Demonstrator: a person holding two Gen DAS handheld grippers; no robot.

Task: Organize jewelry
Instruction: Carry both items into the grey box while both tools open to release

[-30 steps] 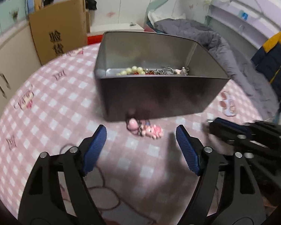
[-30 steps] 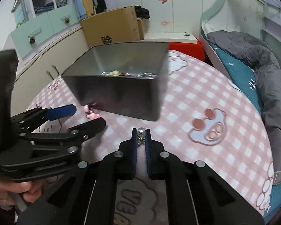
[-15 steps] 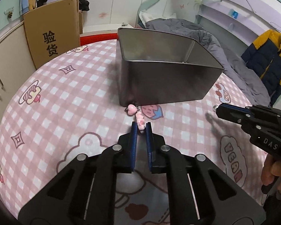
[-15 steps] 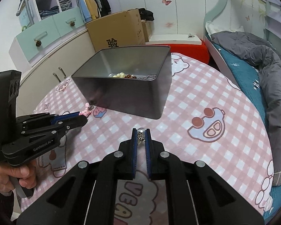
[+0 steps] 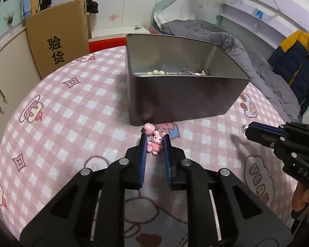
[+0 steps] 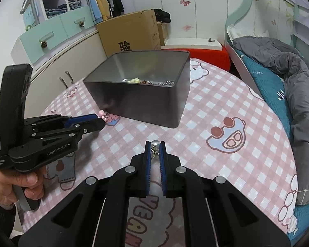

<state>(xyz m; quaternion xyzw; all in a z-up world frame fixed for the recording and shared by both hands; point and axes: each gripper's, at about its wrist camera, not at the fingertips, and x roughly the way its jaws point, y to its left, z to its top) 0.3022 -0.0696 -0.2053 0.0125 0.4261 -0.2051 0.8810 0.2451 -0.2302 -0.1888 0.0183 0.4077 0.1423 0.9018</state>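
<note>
While the left hand-held gripper point(image 5: 155, 144) is clamped on a pink bear charm point(image 5: 155, 143), low in the centre of the left wrist view, the charm's second pink bead point(image 5: 149, 128) and small chain link are seen to stick out just past the blue pads point(image 5: 142, 154). The charm's long axis is laid along the fingers, pointing up the frame toward the metal tin point(image 5: 181, 94). The tin's near lower corner is found directly above the fingertips in the frame, just beyond the bead, so the open top lies up and to the right of the grasp. A lift above the dark front wall is judged necessary before any release.

In the right wrist view, the right hand-held gripper point(image 6: 155, 151) is closed on a small chained piece with a silver bead point(image 6: 154, 143), held at lower centre. The same tin point(image 6: 146, 100) is placed above it in that frame, its near right corner well apart from the fingertips across the pink checked bench point(image 6: 226, 111).

Pale green beads point(image 5: 156, 72) and a silver chain point(image 5: 187, 73) are visible on the tin's floor, against the near wall.

Of the two, the left is judged the nearer to the tin, since its load almost touches the wall; whether it actually touches cannot be told. The left is therefore judged the likelier to drop first.
</note>
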